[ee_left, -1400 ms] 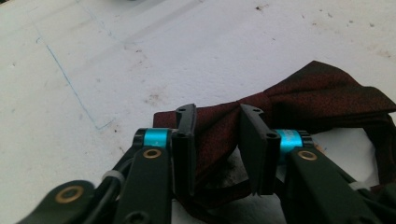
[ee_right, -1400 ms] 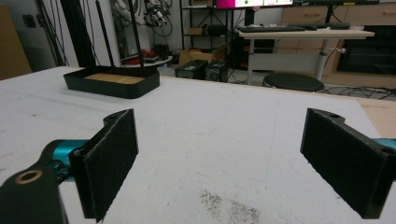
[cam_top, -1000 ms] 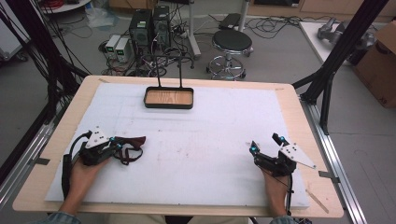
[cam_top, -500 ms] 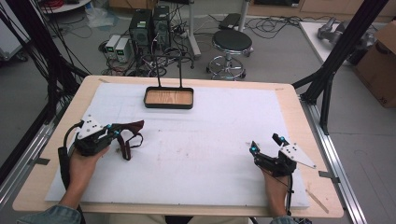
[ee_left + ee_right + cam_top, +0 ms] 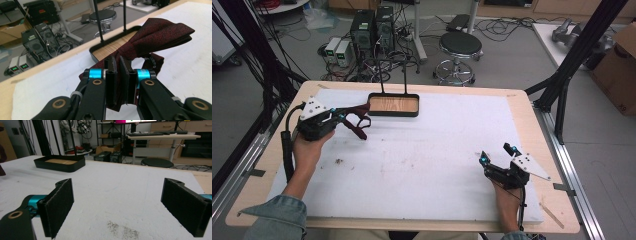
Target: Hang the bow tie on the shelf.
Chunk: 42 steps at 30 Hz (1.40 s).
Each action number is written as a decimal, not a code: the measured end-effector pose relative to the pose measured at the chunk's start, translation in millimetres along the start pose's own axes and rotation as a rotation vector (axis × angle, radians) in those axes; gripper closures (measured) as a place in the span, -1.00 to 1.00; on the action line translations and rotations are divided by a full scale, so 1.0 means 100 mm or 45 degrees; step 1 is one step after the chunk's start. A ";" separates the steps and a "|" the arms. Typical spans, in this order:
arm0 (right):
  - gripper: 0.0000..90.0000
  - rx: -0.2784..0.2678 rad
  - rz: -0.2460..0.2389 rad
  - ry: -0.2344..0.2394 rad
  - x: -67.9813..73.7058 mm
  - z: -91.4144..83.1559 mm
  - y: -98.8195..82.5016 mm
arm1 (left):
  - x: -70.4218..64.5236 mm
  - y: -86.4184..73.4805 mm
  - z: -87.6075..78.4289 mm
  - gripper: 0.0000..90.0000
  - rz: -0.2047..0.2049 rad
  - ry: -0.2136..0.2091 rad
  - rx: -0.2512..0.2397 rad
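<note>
A dark red bow tie [image 5: 355, 120] [image 5: 155, 37] hangs in the air at the table's left, its strap drooping below. My left gripper [image 5: 341, 118] [image 5: 119, 75] is shut on the tie's middle, with the bow's wings spreading beyond the pads. Just past it stands a black tray with a wooden floor [image 5: 393, 105] [image 5: 112, 48] [image 5: 60, 163] and two thin upright rods. My right gripper [image 5: 495, 157] [image 5: 122, 202] rests low at the table's right with its jaws wide open and nothing between them.
White foam sheet [image 5: 427, 150] covers the wooden table. A smudge of dark crumbs [image 5: 122, 230] lies on the foam before the right gripper. Behind the table are a round stool [image 5: 460, 47], computer boxes [image 5: 372, 25] and cables. Black frame posts [image 5: 572, 70] flank the table.
My left gripper has risen with the bow tie and carried it toward the tray at the back. The right gripper has stayed where it was.
</note>
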State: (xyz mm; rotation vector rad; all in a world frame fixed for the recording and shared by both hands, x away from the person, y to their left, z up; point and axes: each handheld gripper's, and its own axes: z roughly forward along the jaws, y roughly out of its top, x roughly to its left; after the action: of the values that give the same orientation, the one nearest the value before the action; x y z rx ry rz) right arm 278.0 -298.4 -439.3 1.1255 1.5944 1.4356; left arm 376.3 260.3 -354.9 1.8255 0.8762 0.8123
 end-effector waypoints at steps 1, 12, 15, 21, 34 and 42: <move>-0.77 0.002 0.004 -0.001 0.00 0.00 0.00 | 0.02 0.03 0.03 0.86 -0.009 -0.003 -0.009; -0.77 -0.001 0.005 0.006 -0.01 0.00 0.00 | 0.21 0.34 0.28 0.86 -0.038 0.037 -0.056; -0.77 -0.001 0.006 0.007 -0.01 0.00 0.00 | 0.26 0.46 0.36 0.86 -0.041 0.048 -0.068; -0.77 0.004 0.014 0.006 -0.01 0.00 0.00 | 0.35 0.62 0.50 0.86 -0.063 0.082 -0.091; -0.77 0.005 0.013 0.008 -0.01 0.00 0.00 | 0.50 0.76 0.73 0.86 -0.102 0.157 -0.154; -0.77 0.002 0.008 0.012 -0.01 0.01 0.00 | 0.61 0.74 0.87 0.85 -0.143 0.187 -0.126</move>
State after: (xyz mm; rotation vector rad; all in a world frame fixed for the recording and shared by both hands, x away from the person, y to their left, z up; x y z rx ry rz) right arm 279.0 -299.2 -439.9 1.1271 1.6003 1.4459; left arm 496.7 248.0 -307.5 1.6311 1.0054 0.9107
